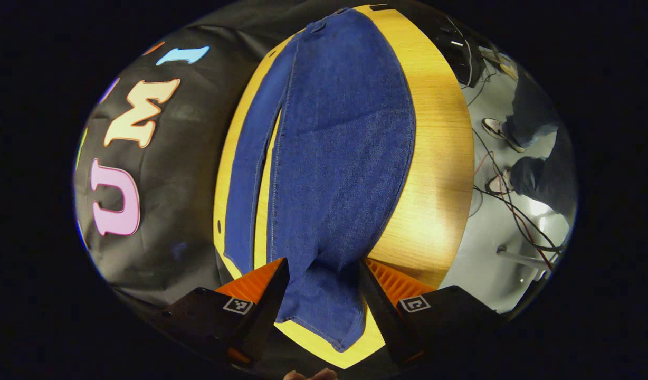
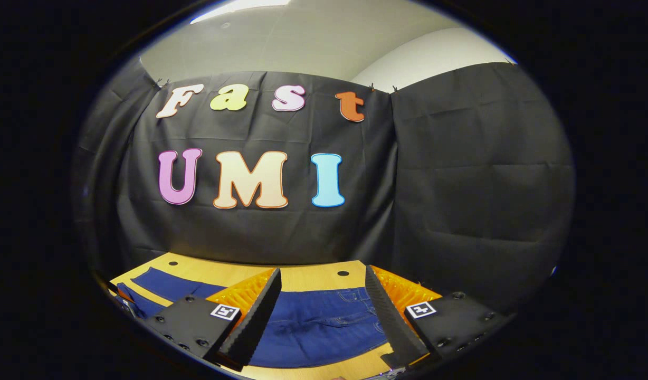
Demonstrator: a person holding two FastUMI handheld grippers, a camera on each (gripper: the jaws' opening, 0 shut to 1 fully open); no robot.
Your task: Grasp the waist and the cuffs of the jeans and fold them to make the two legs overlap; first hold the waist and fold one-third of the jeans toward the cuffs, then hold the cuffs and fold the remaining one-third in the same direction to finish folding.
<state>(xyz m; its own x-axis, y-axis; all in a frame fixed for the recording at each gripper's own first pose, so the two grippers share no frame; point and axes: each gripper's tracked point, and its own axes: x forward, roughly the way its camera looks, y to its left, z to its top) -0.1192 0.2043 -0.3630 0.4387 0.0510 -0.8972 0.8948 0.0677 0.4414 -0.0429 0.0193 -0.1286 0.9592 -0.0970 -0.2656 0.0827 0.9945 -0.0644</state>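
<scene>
The blue denim jeans (image 1: 334, 142) lie flat on the round yellow wooden table (image 1: 435, 174), legs side by side with a thin gap. The left gripper (image 1: 324, 295) is wide open over a cuff; whether it touches is hard to tell. The right gripper (image 2: 321, 316) is wide open above the waist, whose lower edge is cut off.

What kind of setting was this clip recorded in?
Likely an indoor recording booth, not a home: black cloth wall behind a wooden table holding jeans, with loose cables across the grey floor.
</scene>
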